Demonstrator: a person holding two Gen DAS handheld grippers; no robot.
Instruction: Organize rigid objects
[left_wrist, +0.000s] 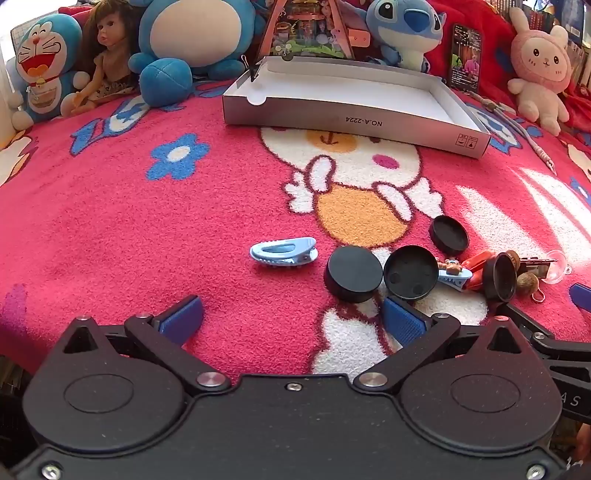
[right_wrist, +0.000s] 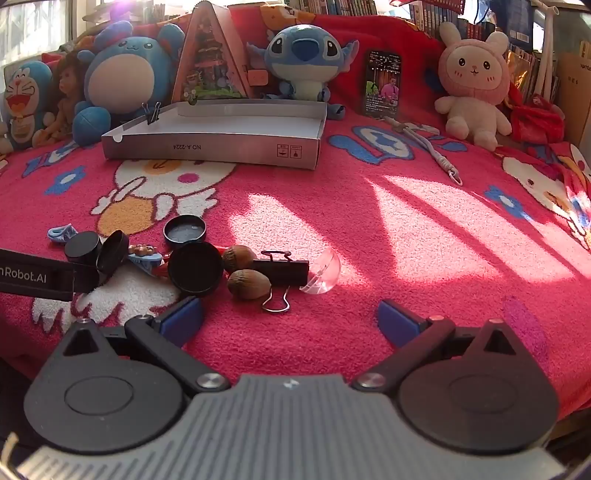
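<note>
Left gripper (left_wrist: 291, 314): blue-padded fingers (left_wrist: 183, 317) spread wide and released, grasping nothing, above the pink cartoon blanket (left_wrist: 110, 221). Its right pad lies just beside a tilted black cap (left_wrist: 410, 272) that shows its hollow underside, at about 1 o'clock from the gap; a solid black puck-shaped lid (left_wrist: 352, 273) touches that cap on its left, and a pale blue hair clip (left_wrist: 284, 251) lies apart at 12 o'clock. Right gripper (right_wrist: 290, 317): fingers (right_wrist: 183, 319) likewise spread and released, empty. At 11 o'clock from its gap stands a black round lid (right_wrist: 195, 268), propped on edge; two brown nuts (right_wrist: 248, 283) touch a black binder clip (right_wrist: 280, 271) at 12 o'clock, with a clear plastic dome (right_wrist: 323, 273) just beside the clip's right end. Behind these lies an upturned black lid (right_wrist: 184, 229). The left gripper's arm enters at 9 o'clock, lettered "nRobot.AI". Far field, 12 o'clock in both views: an open white cardboard box (left_wrist: 351, 118), its front wall printed upside down "NO.A-2224", a binder clip on its left corner. Plush toys (right_wrist: 306, 62) and a lit phone (right_wrist: 383, 84) line the back edge.
</note>
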